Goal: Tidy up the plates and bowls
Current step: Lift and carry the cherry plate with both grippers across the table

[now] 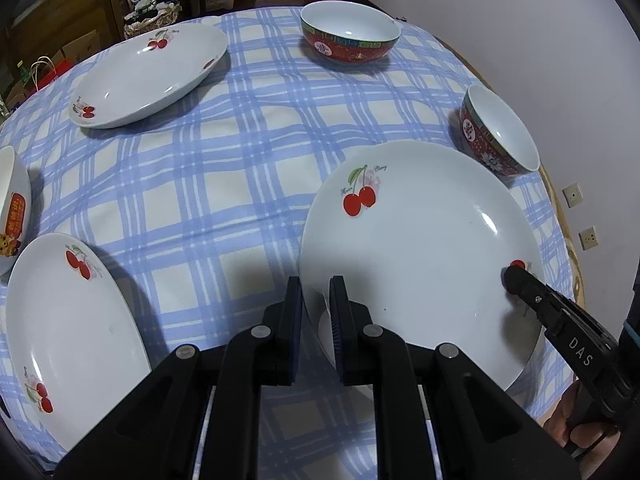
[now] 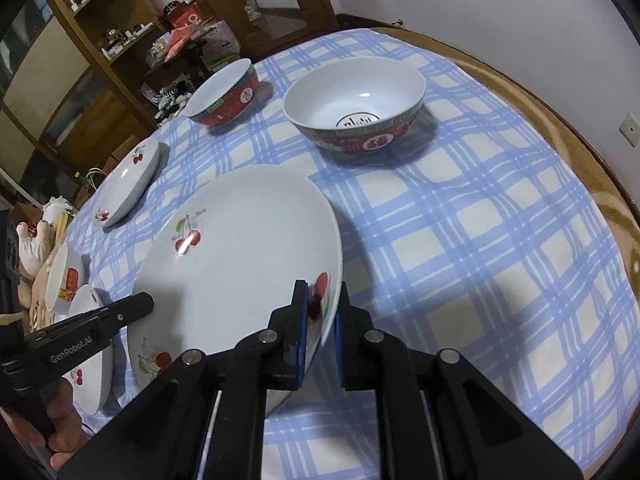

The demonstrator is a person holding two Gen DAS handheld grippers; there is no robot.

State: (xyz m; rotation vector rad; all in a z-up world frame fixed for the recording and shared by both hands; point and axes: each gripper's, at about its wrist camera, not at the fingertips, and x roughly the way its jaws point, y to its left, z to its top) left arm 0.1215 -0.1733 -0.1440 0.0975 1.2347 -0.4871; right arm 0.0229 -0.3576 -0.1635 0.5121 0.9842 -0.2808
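A large white plate with cherry prints is held between both grippers, low over the blue checked tablecloth. My left gripper is shut on its near left rim. My right gripper is shut on the opposite rim beside a cherry print, and it also shows at the plate's right side. The same plate fills the middle of the right wrist view, with the left gripper at its far rim. Whether the plate touches the cloth I cannot tell.
Two more cherry plates lie at the far left and near left. Red-patterned bowls stand at the back and right; another bowl is at the left edge. The round table's rim meets the wall on the right.
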